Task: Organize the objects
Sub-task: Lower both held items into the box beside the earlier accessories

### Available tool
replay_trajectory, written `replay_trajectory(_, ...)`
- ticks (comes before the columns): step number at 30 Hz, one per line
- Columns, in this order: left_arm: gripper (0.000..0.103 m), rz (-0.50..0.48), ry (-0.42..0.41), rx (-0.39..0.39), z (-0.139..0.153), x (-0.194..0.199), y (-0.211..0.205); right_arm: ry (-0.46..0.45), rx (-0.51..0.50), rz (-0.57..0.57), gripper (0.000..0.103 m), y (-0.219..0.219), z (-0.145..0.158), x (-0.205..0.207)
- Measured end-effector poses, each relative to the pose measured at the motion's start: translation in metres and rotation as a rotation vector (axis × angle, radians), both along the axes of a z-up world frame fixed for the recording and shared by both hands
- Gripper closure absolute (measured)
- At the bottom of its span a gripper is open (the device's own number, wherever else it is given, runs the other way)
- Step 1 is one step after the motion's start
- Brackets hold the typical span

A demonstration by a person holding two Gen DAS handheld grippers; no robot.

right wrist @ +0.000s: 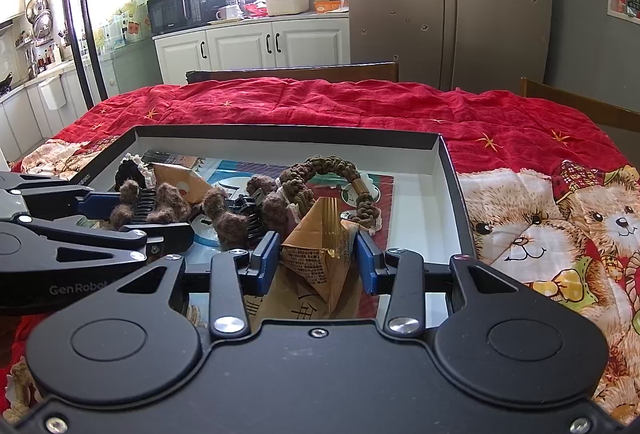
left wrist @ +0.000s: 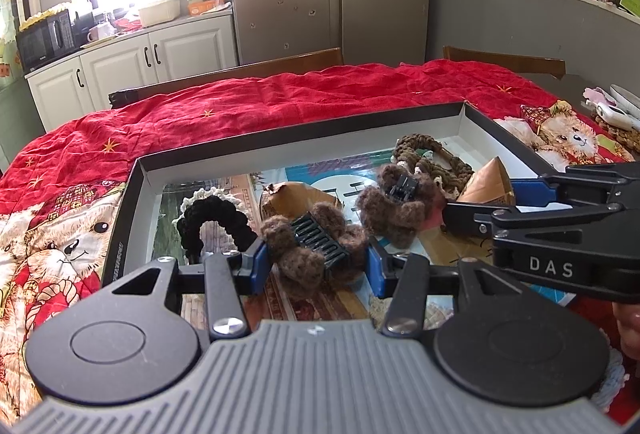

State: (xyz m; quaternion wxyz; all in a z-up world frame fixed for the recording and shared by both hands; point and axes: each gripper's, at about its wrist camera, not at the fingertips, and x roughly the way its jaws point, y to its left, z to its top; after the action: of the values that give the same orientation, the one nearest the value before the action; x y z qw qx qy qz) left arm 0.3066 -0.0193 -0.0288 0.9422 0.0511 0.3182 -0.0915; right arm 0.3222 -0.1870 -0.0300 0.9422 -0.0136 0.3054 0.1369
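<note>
**Tray stock, both tongs loaded**

While both hands rest over the shallow box tray (right wrist: pixel 448 170), I list what I hold.

Item one: left gripper (left wrist: pixel 316 258), jaws part-closed on a brown fuzzy hair claw (left wrist: pixel 312 246), pads against its plush sides. To place it well I would lift clear of the second fuzzy claw (left wrist: pixel 400 202) just beyond, so the fibres do not snag.

Item two: right gripper (right wrist: pixel 318 258), jaws narrowed on a folded tan paper packet (right wrist: pixel 320 246), which stands between the pads inside the tray's near edge. A soft squeeze, I judge; paper crushes.

Unheld, farther in: braided brown loop (right wrist: pixel 332 174), black scrunchie (left wrist: pixel 212 218).
</note>
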Motion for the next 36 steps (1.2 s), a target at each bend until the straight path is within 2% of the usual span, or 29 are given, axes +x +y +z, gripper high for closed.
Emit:
replay_trajectory(16, 0.051, -0.002, 0.009, 0.017, -0.0032, 0.0010, -0.0022, 0.019, -0.026, 0.020, 0.064, 0.0060, 0.0017, 0.0035)
replay_trajectory(28, 0.047, -0.005, 0.005, 0.041, -0.0046, 0.0003, -0.0055, 0.067, -0.043, 0.037, 0.062, 0.0097, 0.0001, 0.0095)
replay_trajectory(36, 0.045, -0.003, 0.006, 0.042, -0.0042, -0.0004, -0.0055, 0.066, -0.046, 0.040, 0.061, 0.0098, -0.0012, 0.0096)
